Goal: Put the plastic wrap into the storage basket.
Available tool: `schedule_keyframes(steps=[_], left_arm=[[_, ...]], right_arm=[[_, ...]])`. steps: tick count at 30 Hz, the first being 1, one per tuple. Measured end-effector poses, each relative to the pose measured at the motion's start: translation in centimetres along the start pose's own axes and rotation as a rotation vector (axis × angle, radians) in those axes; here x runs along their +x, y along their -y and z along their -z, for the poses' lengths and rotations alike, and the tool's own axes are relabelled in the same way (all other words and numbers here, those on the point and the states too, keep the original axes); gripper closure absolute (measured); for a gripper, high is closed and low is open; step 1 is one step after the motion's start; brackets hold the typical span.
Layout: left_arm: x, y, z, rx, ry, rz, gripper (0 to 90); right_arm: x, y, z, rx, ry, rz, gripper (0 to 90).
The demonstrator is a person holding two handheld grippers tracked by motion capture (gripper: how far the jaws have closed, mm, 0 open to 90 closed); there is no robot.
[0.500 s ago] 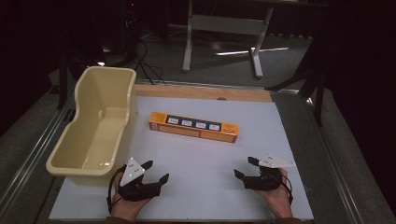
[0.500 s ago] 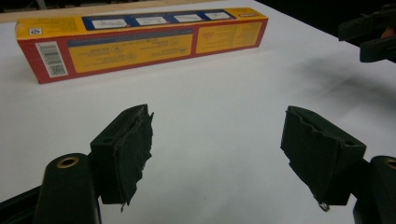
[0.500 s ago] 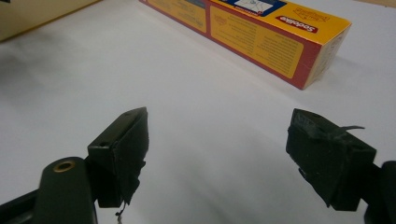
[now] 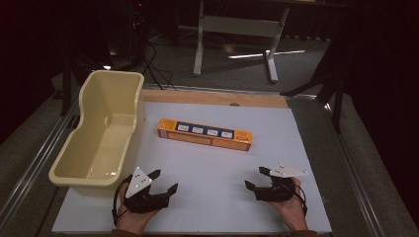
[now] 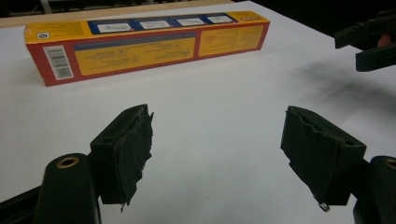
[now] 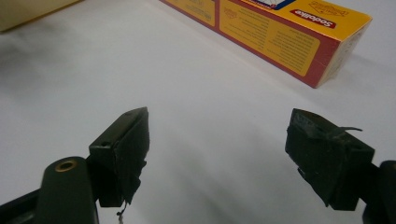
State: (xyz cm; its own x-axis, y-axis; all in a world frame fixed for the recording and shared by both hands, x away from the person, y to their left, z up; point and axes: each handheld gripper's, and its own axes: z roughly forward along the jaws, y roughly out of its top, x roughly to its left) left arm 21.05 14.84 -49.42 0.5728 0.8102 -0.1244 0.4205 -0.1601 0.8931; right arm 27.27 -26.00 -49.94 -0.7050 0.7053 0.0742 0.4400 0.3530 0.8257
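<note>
The yellow box (image 4: 204, 135) is laid flat in the middle of the white desk (image 4: 217, 197) (a cream tub (image 4: 99, 133) just left), well apart from the left tool (image 4: 164, 181) and right tool (image 4: 257, 177), both held open and empty.

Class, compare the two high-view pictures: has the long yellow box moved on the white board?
No. The yellow box lies at the same slant, equally far from the cream tub and the wooden strip.
</note>
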Motion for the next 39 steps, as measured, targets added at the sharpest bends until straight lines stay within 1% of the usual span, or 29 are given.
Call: schedule_keyframes(steps=[4,10,14,15,18,22,24,26,27,29,31,35,37,39], left_arm=[[0.0,0.0,0.2,-0.015,0.0,-0.006,25.2],[0.1,0.1,0.3,-0.015,-0.009,-0.004,25.2],[0.2,0.1,0.2,-0.013,-0.007,-0.002,25.1],[0.2,0.1,0.3,-0.017,-0.007,-0.001,25.2],[0.2,0.1,0.5,-0.023,-0.002,0.0,25.2],[0.4,0.2,0.4,-0.026,0.0,0.012,25.2],[0.3,0.2,0.3,-0.018,-0.003,0.011,25.2],[0.3,0.2,0.3,-0.016,0.0,0.012,25.2],[0.3,0.2,0.2,-0.016,0.002,0.012,25.2],[0.2,0.2,0.2,-0.017,0.001,0.013,25.2],[0.2,0.2,0.1,-0.014,0.0,0.011,25.2],[0.2,0.2,0.0,-0.006,0.0,0.01,25.3],[0.2,0.2,-0.1,-0.004,0.002,0.011,25.3],[0.2,0.2,-0.2,0.001,0.007,0.012,25.3]], right_arm=[[0.3,-0.2,-0.1,-0.013,-0.019,-0.012,21.6],[0.7,-1.1,-0.7,-0.031,-0.04,-0.001,21.7],[0.8,-2.4,-1.3,-0.046,-0.067,0.022,22.0],[0.8,-2.8,-1.7,-0.048,-0.081,0.027,22.0],[0.7,-4.2,-2.9,-0.041,-0.098,0.054,22.1],[0.3,-6.0,-4.2,-0.029,-0.1,0.079,23.9],[0.0,-6.7,-4.6,-0.026,-0.097,0.09,24.1],[-0.5,-7.2,-5.0,-0.019,-0.085,0.105,24.6],[-0.7,-7.5,-5.2,-0.015,-0.08,0.111,26.4],[-1.4,-7.9,-5.7,-0.007,-0.077,0.117,27.2],[-2.1,-8.2,-6.2,0.003,-0.072,0.11,27.2],[-4.2,-8.9,-7.2,0.0,-0.058,0.088,27.2],[-5.4,-9.1,-7.7,0.011,-0.041,0.074,24.3],[-6.4,-9.3,-8.2,0.019,-0.021,0.057,19.3]])
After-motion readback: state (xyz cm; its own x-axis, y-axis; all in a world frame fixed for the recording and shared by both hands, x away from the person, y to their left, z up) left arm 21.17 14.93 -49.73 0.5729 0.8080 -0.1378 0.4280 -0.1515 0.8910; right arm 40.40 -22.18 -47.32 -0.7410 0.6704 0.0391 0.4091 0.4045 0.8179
